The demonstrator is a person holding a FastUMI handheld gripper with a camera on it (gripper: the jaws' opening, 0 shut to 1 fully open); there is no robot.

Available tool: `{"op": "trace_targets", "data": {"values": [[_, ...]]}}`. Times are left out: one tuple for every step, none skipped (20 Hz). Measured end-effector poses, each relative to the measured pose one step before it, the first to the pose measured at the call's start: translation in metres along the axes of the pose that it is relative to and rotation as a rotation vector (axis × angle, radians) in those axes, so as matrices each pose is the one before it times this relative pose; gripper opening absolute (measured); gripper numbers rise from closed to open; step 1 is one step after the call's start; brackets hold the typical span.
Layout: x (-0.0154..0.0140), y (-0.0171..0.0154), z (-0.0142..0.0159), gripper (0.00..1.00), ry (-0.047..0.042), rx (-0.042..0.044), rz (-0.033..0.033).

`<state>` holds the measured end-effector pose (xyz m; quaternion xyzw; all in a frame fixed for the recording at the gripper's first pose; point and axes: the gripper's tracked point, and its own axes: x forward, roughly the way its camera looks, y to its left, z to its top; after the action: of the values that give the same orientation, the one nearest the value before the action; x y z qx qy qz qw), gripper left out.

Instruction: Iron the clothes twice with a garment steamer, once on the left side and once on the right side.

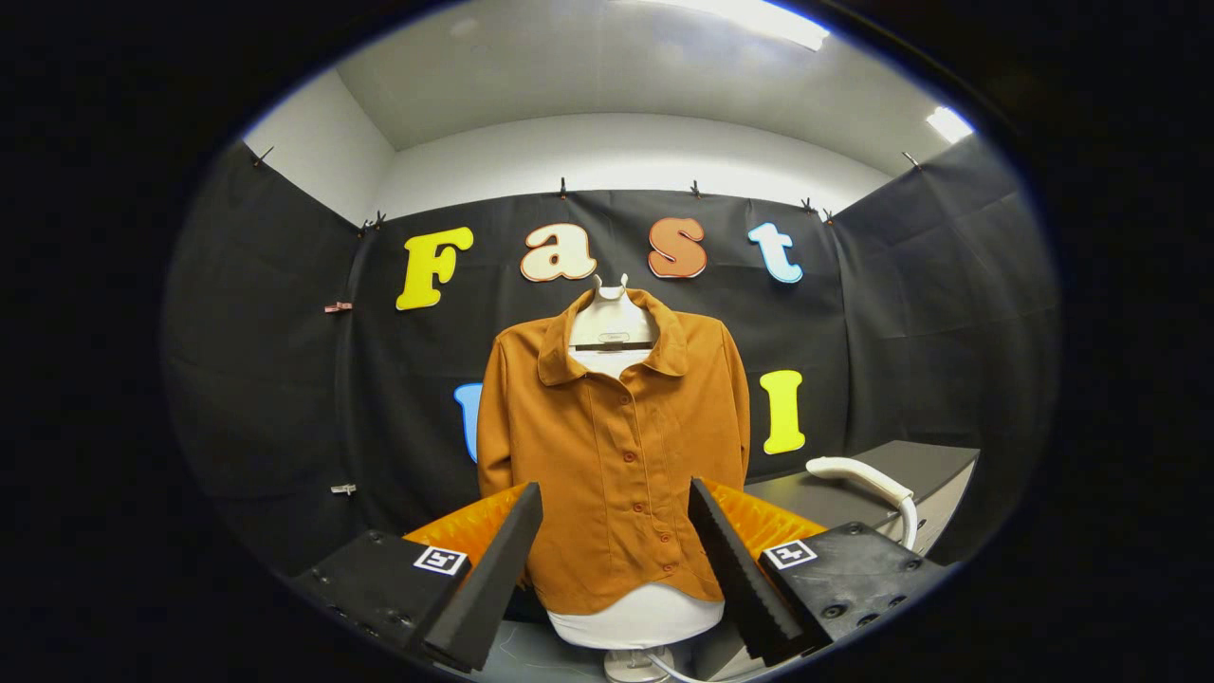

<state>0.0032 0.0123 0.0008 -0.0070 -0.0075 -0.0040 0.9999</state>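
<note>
Steamer [868,479] beside shirt [612,455]; gripper [615,560] empty, spread.

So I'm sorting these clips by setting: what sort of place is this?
Likely a staged recording booth: black cloth walls, a shirt on a mannequin, a steamer on a table. The gripper is open.

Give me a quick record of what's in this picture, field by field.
garment: orange shirt, buttoned, on a white mannequin
steamer: white handle on the grey table, right of the shirt
tool: open, holding nothing, fingers either side of the shirt's lower part, short of it
steaming: not yet begun
</note>
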Motion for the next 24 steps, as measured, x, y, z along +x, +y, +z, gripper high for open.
{"op": "trace_targets", "data": {"values": [[0.00053, 0.00036, -0.0005, 0.97, 0.0006, 0.00112, -0.00125], [0.00052, -0.00017, -0.00033, 0.97, 0.00127, 0.00079, -0.00267], [0.00091, 0.00078, 0.00011, 0.97, 0.00124, 0.00121, -0.00186], [0.00057, 0.00084, -0.00108, 0.97, 0.00068, -0.00064, -0.00305], [0.00049, 0.00039, -0.00067, 0.97, 0.00038, -0.00212, -0.00506], [-0.00061, 0.0005, 0.0002, 0.97, -0.00094, -0.00196, -0.00598], [-0.00106, 0.00139, 0.00032, 0.97, -0.00138, -0.00084, -0.00668], [0.00044, 0.00037, -0.00009, 0.97, -0.00242, 0.00024, -0.00738], [0.00012, -0.00002, 0.00034, 0.97, -0.0031, 0.00062, -0.00738], [-0.00018, 0.00136, 0.00009, 0.97, -0.00301, -0.00036, -0.00775], [-0.00014, -0.00032, -0.00015, 0.97, -0.00188, -0.00168, -0.00844], [-0.00022, 0.00063, 0.00012, 0.97, -0.00219, -0.00248, -0.00925], [-0.00083, -0.00037, -0.002, 0.97, 0.00058, -0.00244, -0.00578], [0.00067, -0.00072, -0.00056, 0.98, 0.00064, -0.00265, -0.00838], [0.00024, -0.00114, -0.0008, 0.98, 0.00317, -0.00035, -0.00599], [0.00141, -0.00156, -0.00186, 0.98, 0.00384, 0.00083, -0.00471], [0.00105, -0.0015, 0.0, 0.98, -0.00041, 0.00074, -0.00457], [0.00108, -0.00154, -0.00001, 0.98, -0.00035, -0.00069, -0.00096], [0.00258, -0.0036, -0.00072, 0.98, 0.00124, -0.00089, -0.004], [0.00265, -0.00396, -0.00141, 0.98, 0.00429, 0.00087, -0.00282], [0.00354, -0.00448, -0.00156, 0.98, 0.00495, 0.00155, -0.00375], [0.00359, -0.00402, -0.00158, 0.98, 0.00427, 0.00229, -0.00073], [0.00516, -0.00544, -0.00083, 0.98, 0.00208, 0.00316, -0.00028], [0.00474, -0.00589, -0.00015, 0.98, 0.00062, 0.00349, 0.00016]]}}
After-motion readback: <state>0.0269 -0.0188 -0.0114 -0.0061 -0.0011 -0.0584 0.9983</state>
